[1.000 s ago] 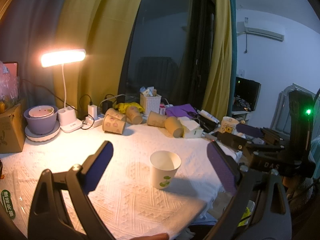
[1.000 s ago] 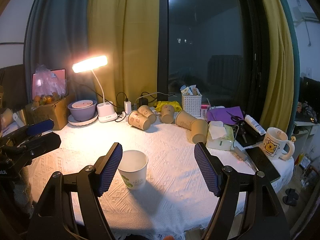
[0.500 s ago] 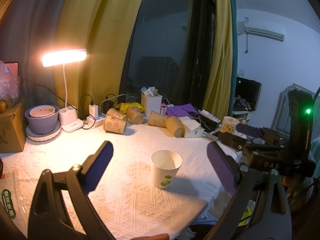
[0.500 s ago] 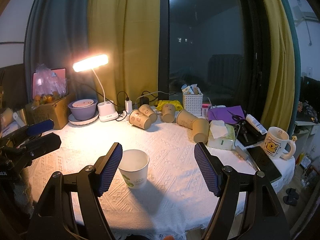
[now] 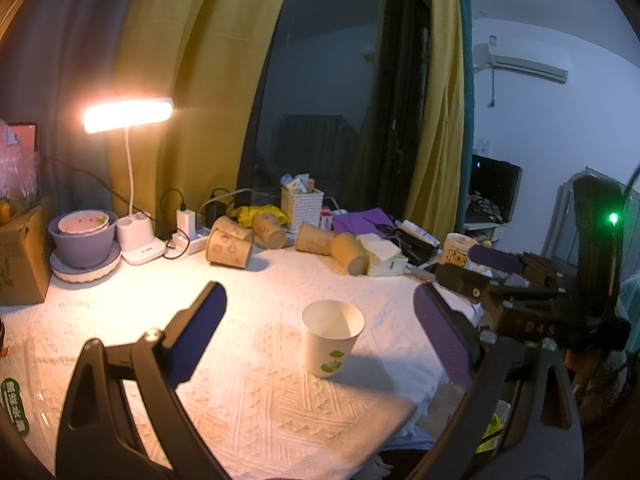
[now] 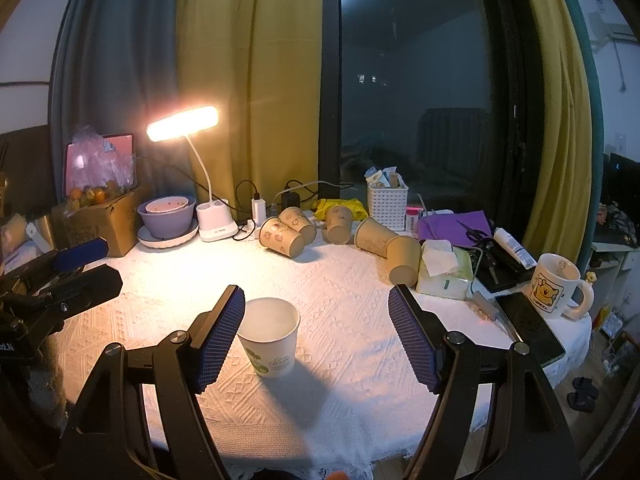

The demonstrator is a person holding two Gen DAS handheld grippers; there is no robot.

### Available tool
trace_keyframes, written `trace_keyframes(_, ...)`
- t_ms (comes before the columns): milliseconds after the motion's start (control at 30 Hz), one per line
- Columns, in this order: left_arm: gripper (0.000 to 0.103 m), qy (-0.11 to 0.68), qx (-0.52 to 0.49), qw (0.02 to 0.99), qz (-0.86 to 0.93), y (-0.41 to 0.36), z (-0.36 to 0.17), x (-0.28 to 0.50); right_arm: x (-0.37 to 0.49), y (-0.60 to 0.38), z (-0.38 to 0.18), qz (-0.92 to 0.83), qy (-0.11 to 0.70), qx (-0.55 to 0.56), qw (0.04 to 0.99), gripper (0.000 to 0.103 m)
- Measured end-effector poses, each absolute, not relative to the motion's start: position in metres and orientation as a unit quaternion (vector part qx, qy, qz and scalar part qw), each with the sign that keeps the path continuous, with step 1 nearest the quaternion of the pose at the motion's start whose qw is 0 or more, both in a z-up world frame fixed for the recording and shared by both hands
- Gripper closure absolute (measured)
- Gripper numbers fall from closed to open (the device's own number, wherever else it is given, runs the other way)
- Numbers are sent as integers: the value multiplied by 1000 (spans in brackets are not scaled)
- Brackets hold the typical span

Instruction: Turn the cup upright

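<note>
A white paper cup with a green print stands upright on the white tablecloth, mouth up. It also shows in the right wrist view. My left gripper is open and empty, held back from the cup, which sits between its fingers in view. My right gripper is open and empty; the cup stands just beyond its left finger. Each gripper shows in the other's view, the right one at the table's right and the left one at its left.
Several brown paper cups lie on their sides at the back of the table. A lit desk lamp, a purple bowl, a white basket, a tissue pack, a phone and a mug stand around.
Both views have shifted very slightly. The cup stands in the same place and both grippers stay open.
</note>
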State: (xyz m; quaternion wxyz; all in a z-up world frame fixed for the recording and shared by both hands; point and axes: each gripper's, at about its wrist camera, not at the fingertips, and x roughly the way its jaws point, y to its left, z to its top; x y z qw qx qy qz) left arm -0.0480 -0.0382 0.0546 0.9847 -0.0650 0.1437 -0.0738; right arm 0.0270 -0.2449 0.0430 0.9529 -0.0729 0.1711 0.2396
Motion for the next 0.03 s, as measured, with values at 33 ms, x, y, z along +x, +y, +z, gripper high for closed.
trace_keyframes(33,7,142,-62,985,-72,-39,53,-47,27,-244,43,240,169,-76,953,26)
